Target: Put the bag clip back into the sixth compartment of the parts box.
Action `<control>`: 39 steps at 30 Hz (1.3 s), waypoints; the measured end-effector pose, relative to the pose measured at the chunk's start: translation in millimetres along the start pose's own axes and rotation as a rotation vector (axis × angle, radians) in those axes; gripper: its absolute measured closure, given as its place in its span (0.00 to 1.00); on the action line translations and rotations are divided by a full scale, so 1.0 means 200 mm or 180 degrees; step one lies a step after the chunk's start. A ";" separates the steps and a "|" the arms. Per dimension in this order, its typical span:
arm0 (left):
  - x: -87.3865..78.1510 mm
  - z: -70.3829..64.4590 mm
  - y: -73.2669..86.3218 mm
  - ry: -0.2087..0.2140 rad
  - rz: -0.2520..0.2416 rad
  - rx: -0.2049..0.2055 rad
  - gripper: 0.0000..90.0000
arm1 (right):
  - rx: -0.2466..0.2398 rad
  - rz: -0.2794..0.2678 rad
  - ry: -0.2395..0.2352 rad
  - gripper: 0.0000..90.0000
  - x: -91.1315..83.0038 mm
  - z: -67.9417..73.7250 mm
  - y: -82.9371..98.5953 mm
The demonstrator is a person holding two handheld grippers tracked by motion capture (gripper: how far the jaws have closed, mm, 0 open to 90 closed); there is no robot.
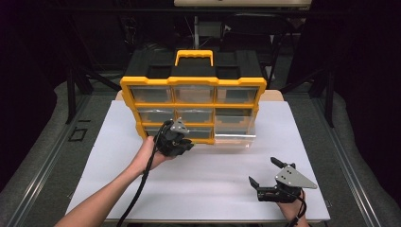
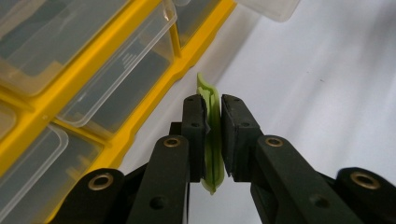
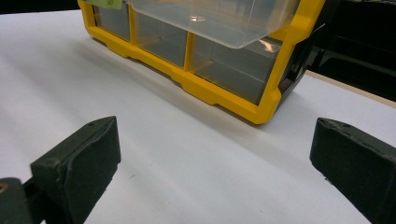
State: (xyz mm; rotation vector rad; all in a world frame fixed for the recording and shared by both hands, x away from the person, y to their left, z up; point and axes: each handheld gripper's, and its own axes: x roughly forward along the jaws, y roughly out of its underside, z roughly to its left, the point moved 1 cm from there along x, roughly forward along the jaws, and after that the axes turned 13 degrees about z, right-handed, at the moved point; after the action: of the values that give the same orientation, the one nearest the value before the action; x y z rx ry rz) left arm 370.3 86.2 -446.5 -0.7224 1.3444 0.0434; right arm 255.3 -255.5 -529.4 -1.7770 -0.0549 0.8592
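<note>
A yellow and black organizer (image 1: 193, 85) with clear drawers stands upright at the back of the white board (image 1: 198, 189). Its right drawer in the middle row (image 1: 235, 137) is pulled out toward me. My left gripper (image 1: 177, 142) sits low in front of the bottom row, shut on a thin light-green plastic piece (image 2: 212, 140) held edge-on between its pads. The left gripper (image 2: 214, 105) is just beside the organizer's yellow base (image 2: 140, 107). My right gripper (image 1: 262, 170) rests open near the front right of the board, facing the organizer (image 3: 219, 95) and the pulled-out drawer (image 3: 219, 21), nothing between its fingers (image 3: 217, 140).
The organizer has a yellow carry handle (image 1: 194, 57) on its black top. Bare white board lies between the two grippers and to the left. Dark grey floor surrounds the board, and black stand legs (image 1: 71, 90) rise at the back left.
</note>
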 end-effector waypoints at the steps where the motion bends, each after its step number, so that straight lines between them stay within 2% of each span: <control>1: 0.00 0.00 0.00 0.0000 0.0000 0.0000 0.90 | -0.0004 0.0001 -0.0001 0.01 0.00 0.00 0.00; 5: -0.04 0.01 -0.02 0.0000 -0.0010 0.0028 0.90 | -0.0016 0.0012 -0.0006 0.01 0.00 0.00 0.00; 23: -0.11 0.05 -0.09 -0.0006 0.0087 0.0118 0.90 | 0.0023 -0.0014 -0.0016 0.01 0.00 0.00 0.00; 29: -0.13 0.06 -0.12 0.0041 0.0130 0.0169 0.90 | 0.0036 0.0005 -0.0076 0.00 0.01 0.00 0.00; 39: -0.19 0.07 -0.18 0.0059 0.0160 0.0211 0.90 | 0.0023 0.0028 -0.0074 0.00 0.01 0.00 0.00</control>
State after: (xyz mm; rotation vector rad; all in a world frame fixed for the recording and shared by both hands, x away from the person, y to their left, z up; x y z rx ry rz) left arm 387.5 78.7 -395.4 -0.6346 1.3754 0.0321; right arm 256.7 -255.2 -530.7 -1.7617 -0.0592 0.8854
